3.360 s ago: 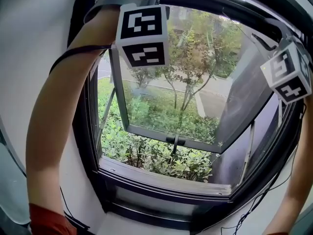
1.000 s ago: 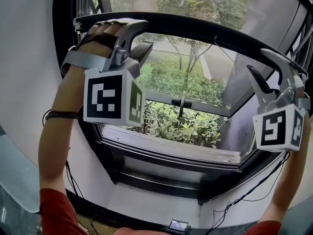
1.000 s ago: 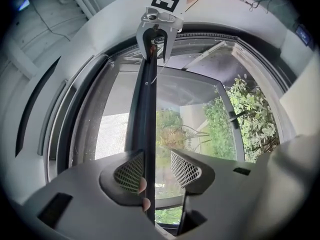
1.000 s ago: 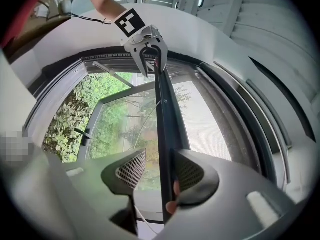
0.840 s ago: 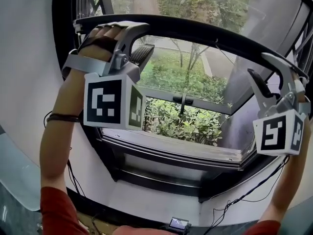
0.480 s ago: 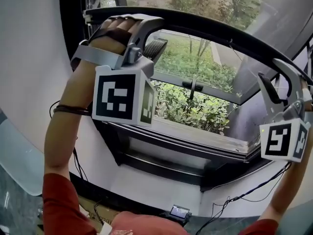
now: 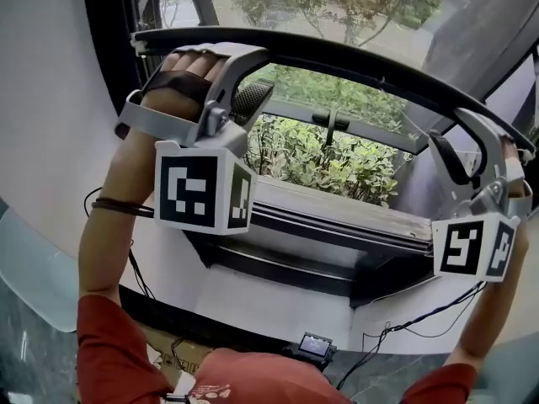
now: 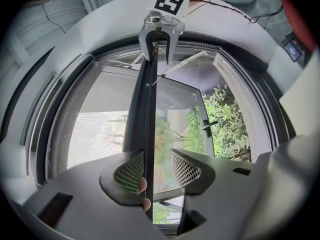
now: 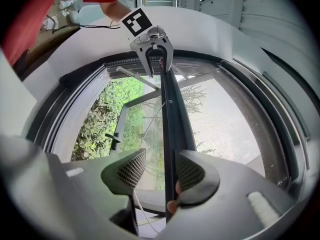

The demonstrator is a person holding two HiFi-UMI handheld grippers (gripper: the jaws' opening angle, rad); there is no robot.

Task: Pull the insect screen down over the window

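L claw (image 8: pixel 152 170), R claw (image 9: pixel 156 173) open astride screen bar (image 7: pixel 354 62); R just widened; sill (image 7: pixel 337 217) well below.

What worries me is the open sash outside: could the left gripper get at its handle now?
Probably yes: the handle shows below the screen bar, unscreened; the left gripper must leave the bar first.

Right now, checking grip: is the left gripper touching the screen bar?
Touching. Left gripper view: screen bar touches one pad of the left gripper; other pad clear.

No readable text, labels or numbers
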